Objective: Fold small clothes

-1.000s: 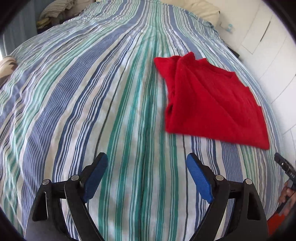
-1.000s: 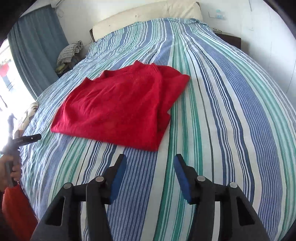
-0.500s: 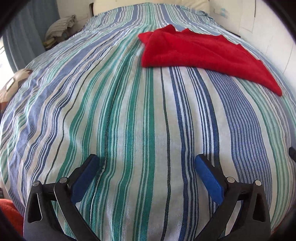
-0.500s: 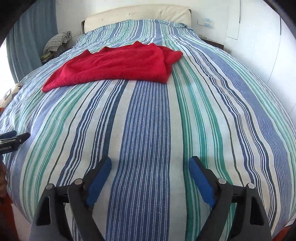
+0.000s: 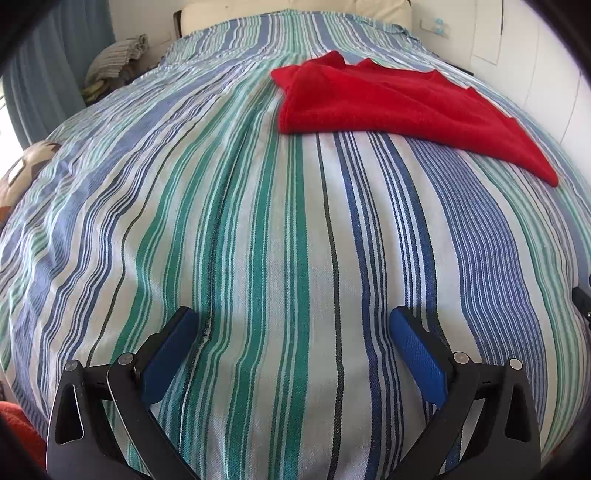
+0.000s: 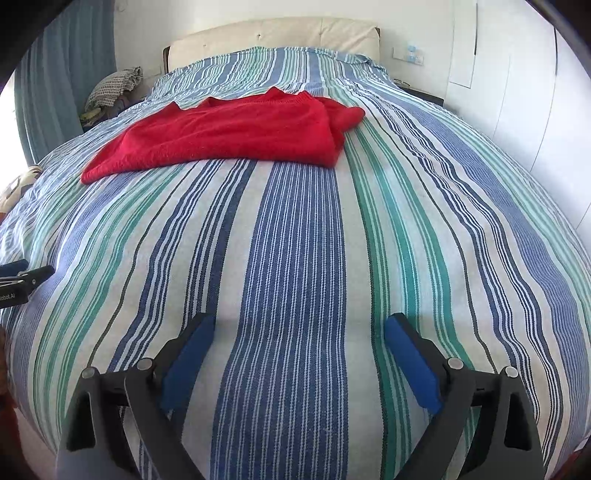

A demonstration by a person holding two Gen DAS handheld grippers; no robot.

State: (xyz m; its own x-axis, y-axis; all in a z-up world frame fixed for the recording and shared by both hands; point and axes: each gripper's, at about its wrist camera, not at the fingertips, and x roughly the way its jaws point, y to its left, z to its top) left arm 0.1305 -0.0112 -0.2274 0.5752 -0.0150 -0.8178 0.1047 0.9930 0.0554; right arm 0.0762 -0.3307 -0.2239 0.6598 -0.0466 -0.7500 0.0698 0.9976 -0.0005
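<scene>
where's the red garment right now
The red garment lies folded on the striped bedspread, toward the headboard: upper left in the right wrist view, upper right in the left wrist view, well ahead of both open grippers, touching neither.

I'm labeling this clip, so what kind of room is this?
Most likely a bedroom: a bed with a striped bedspread and padded headboard, a red garment on it, curtains alongside.

Both claws dropped low, farther from the red garment (image 5: 391, 107).
</scene>
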